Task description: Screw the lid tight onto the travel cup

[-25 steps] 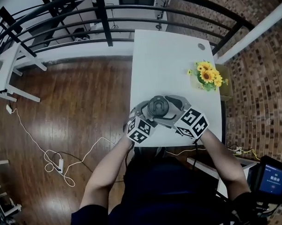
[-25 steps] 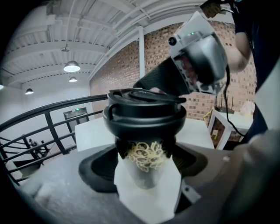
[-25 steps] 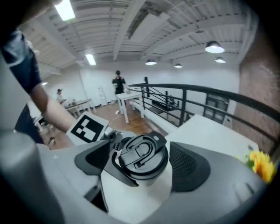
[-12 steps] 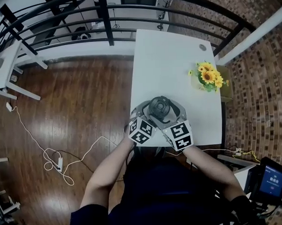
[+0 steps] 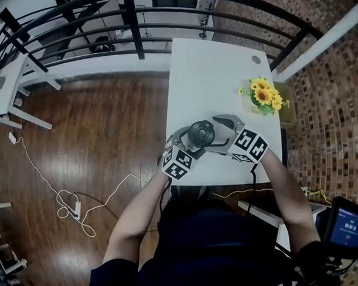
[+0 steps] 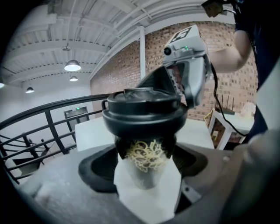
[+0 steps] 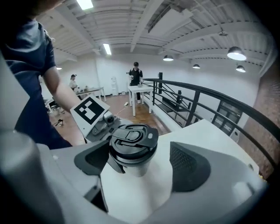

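A travel cup (image 6: 145,162) with a gold pattern and a black flip-top lid (image 6: 146,111) stands on the white table (image 5: 217,73) near its front edge. My left gripper (image 6: 146,173) is shut on the cup's body, with a pad pressing each side. In the head view the lid (image 5: 201,132) sits between both grippers. My right gripper (image 7: 140,164) reaches in from the right at lid height. Its left pad (image 7: 92,158) touches the lid (image 7: 131,141), while its right pad (image 7: 188,167) stands off with a gap, so it is open.
A pot of sunflowers (image 5: 262,95) stands at the table's right edge. A black railing (image 5: 134,29) runs behind the table's far end. Wooden floor with a white cable (image 5: 75,202) lies to the left, and people stand at a far table (image 7: 139,89).
My right gripper has swung from the cup's front back round to its right side, and its marker cube now sits further right. The left gripper and cup have stayed put.
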Demonstrator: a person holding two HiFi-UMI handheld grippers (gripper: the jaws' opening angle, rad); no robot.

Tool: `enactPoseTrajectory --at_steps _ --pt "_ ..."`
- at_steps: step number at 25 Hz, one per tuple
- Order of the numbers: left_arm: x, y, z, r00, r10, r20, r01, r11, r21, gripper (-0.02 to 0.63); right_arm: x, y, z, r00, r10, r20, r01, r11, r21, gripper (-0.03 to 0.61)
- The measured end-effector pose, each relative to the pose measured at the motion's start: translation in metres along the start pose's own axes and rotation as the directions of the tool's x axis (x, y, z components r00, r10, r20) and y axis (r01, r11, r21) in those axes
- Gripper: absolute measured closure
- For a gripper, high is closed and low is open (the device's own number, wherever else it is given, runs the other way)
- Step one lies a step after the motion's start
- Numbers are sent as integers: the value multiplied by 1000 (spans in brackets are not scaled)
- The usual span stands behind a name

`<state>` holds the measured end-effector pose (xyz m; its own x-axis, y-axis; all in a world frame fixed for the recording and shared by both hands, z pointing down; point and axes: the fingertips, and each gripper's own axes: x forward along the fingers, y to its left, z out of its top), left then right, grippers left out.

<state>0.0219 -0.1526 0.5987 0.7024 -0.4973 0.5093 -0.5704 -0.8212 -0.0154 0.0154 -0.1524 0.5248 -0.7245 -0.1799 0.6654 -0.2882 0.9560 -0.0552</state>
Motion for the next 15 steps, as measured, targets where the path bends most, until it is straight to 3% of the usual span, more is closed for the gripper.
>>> enactPoseTrajectory --at_steps 3,5,7,11,13,15 --pt "0 1 1 1000 3 0 -3 1000 -5 227 10 5 3 1000 7 26 -7 1000 -28 158" --pt "-2 1 1 1000 -3 3 3 1000 -8 227 12 8 7 994 -63 89 63 998 -2 187" --pt "-4 -1 -1 1000 -10 8 10 1000 -2 229 10 11 8 970 -180 164 170 983 74 190" --pt "-2 -3 -1 1000 -9 7 9 1000 6 230 5 9 2 886 -428 180 368 884 289 191" --pt "-1 -2 -1 1000 -5 3 5 1000 -1 230 4 8 2 857 -492 152 420 839 347 193" --pt "-1 -1 -1 1000 1 0 -1 1000 -11 229 5 8 2 839 -525 142 448 815 367 195"
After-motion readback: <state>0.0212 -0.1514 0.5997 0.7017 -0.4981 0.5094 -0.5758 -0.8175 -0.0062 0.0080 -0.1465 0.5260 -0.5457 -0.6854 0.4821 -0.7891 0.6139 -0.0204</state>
